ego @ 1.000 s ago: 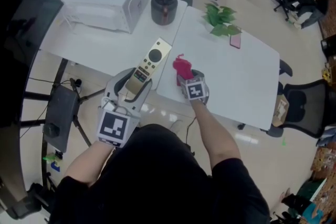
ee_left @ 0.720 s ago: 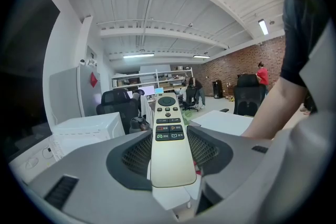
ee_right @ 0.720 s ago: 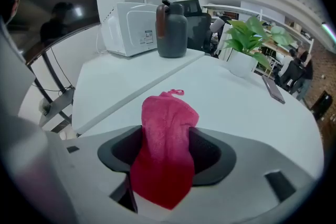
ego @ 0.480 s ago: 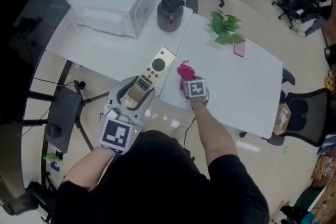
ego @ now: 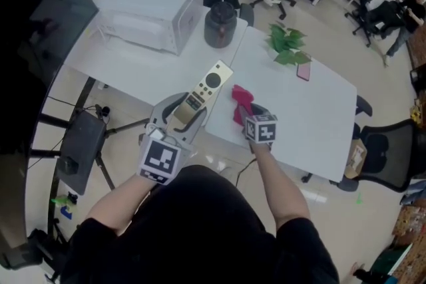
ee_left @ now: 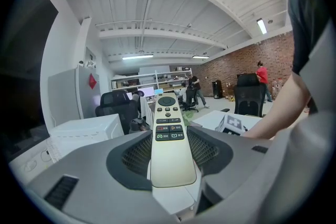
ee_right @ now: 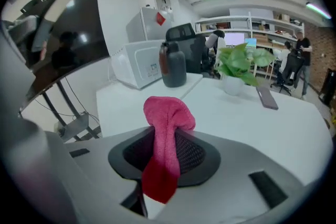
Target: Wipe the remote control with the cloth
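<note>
A pale gold remote control (ego: 202, 93) (ee_left: 170, 141) is held up off the table, buttons facing up, with my left gripper (ego: 181, 118) (ee_left: 170, 152) shut on its lower end. To its right a pink cloth (ego: 240, 103) (ee_right: 164, 141) is pinched between the jaws of my right gripper (ego: 247, 118) (ee_right: 165, 152), which are closing on it. The cloth stands bunched above the jaws and hangs folded below them, lifted just over the white table (ego: 313, 96). The two grippers are side by side near the table's front edge.
A white microwave-like box (ego: 152, 8) and a dark jug (ego: 220, 24) stand at the back. A green plant (ego: 286, 43) and a dark red phone (ego: 303, 67) lie to the far right. A gap runs between the two tabletops. Office chairs stand beyond.
My right gripper has closed on the pink cloth and raised it off the table. Both grippers have shifted slightly right in the head view, the remote still in the left one.
</note>
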`<state>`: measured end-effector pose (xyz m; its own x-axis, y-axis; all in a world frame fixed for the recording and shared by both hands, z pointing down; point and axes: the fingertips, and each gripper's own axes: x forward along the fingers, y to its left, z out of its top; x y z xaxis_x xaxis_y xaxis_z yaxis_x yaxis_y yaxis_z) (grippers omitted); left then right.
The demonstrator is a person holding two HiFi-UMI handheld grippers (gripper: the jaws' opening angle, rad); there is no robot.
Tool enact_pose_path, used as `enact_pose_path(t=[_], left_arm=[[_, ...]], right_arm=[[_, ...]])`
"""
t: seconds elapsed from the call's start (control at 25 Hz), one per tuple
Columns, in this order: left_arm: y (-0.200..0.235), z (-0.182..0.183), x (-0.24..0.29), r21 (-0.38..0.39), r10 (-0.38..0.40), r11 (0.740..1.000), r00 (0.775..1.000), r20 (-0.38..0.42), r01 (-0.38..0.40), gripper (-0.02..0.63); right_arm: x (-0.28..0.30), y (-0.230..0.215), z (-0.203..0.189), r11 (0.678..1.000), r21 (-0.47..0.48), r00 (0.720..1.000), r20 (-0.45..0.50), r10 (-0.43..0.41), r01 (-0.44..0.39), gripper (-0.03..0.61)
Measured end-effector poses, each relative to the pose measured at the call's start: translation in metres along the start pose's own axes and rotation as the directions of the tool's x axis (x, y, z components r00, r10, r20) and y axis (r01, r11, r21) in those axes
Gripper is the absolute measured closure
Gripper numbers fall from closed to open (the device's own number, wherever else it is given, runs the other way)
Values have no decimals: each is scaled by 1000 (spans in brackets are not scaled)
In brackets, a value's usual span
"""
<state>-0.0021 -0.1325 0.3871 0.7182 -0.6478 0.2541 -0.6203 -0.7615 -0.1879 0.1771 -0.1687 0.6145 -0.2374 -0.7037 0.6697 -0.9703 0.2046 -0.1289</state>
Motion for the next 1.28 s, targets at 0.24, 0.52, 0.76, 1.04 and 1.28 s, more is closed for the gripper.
enact_pose_path(t=[0.24, 0.52, 0.76, 1.04, 1.28], left_arm=[[14, -2, 11, -20, 38, 999, 999, 17, -38, 405], [23, -12, 25, -3, 51, 999, 999, 4, -51, 405], [21, -16, 30, 57, 50, 997, 999, -2, -50, 405], [11, -7, 23, 263, 79, 962, 997, 5, -78, 405], [7, 0, 11, 390, 103, 914, 994, 36, -109, 405]], right_arm=[[-102, 42, 66, 997, -63, 966, 252, 58, -43, 463], [-164, 84, 96, 989, -144, 928, 360, 92, -42, 463], [-194, 129, 127, 957, -289, 905, 394, 158, -41, 463], [-187, 206, 163, 807, -588, 913, 295, 282, -59, 463], [-171, 234, 153, 705, -702, 942, 164, 292, -97, 463]])
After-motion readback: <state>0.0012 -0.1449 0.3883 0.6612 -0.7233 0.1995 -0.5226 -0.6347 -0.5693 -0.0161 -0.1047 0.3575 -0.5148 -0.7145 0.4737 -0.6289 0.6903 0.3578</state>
